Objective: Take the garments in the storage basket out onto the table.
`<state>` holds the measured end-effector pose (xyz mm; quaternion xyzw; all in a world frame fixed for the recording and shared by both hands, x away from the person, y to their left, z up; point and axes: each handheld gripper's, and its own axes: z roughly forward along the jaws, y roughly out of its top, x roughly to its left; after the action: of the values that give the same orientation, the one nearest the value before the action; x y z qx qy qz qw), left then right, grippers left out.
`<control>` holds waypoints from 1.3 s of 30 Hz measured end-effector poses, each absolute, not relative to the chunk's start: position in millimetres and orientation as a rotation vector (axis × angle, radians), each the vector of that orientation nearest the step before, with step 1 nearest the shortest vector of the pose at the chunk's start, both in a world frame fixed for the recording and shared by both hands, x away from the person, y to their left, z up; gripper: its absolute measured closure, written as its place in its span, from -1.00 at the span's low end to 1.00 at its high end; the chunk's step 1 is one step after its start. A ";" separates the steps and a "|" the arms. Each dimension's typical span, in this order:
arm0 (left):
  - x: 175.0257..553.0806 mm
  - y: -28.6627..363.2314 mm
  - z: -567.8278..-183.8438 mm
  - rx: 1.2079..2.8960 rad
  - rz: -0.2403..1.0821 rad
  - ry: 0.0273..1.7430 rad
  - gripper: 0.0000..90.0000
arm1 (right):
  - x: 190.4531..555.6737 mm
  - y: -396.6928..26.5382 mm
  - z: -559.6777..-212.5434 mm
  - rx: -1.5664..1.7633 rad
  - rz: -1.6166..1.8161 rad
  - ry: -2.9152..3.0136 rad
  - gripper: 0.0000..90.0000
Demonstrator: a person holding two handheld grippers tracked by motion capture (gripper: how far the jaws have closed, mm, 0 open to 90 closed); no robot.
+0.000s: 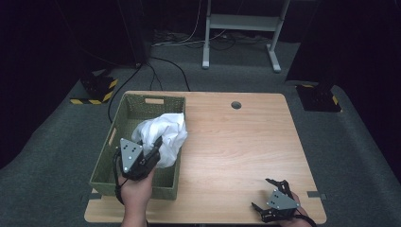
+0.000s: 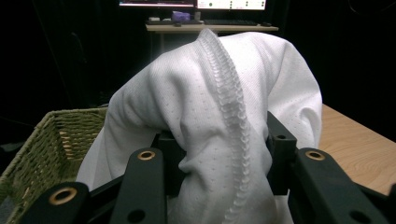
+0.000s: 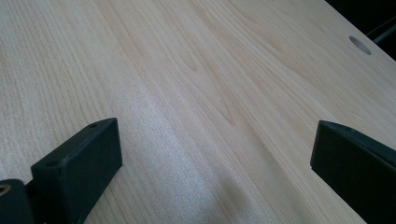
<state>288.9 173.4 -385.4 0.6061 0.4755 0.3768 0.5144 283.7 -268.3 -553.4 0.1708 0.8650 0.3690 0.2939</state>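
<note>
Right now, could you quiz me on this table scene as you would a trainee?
1. True or false: the left gripper is shut on the white cloth.
2. What does the right gripper hold? A) the cloth B) the basket C) nothing
3. Fill in: the cloth hangs over the green ____.

Key: 1 true, its jaws pinch the cloth. 2 C, its jaws stand wide apart over bare table. 3 basket.
</note>
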 end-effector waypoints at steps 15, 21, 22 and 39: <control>283.3 154.4 -376.6 1.461 0.890 1.070 0.35 | 283.7 -268.3 -553.4 0.456 0.983 2.304 -0.96; 282.3 148.4 -375.2 1.461 0.865 1.049 0.35 | 283.6 -268.3 -553.4 0.454 0.983 2.305 -0.96; 282.0 147.6 -374.9 1.463 0.866 1.045 0.35 | 283.7 -268.4 -553.3 0.453 0.982 2.305 -0.96; 277.7 127.3 -369.7 1.467 0.815 0.979 0.35 | 283.5 -268.3 -553.4 0.455 0.983 2.306 -0.96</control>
<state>277.7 127.3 -369.7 0.6234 0.4161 0.3464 0.5641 283.5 -268.3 -553.4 0.1708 0.8655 0.3690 0.2925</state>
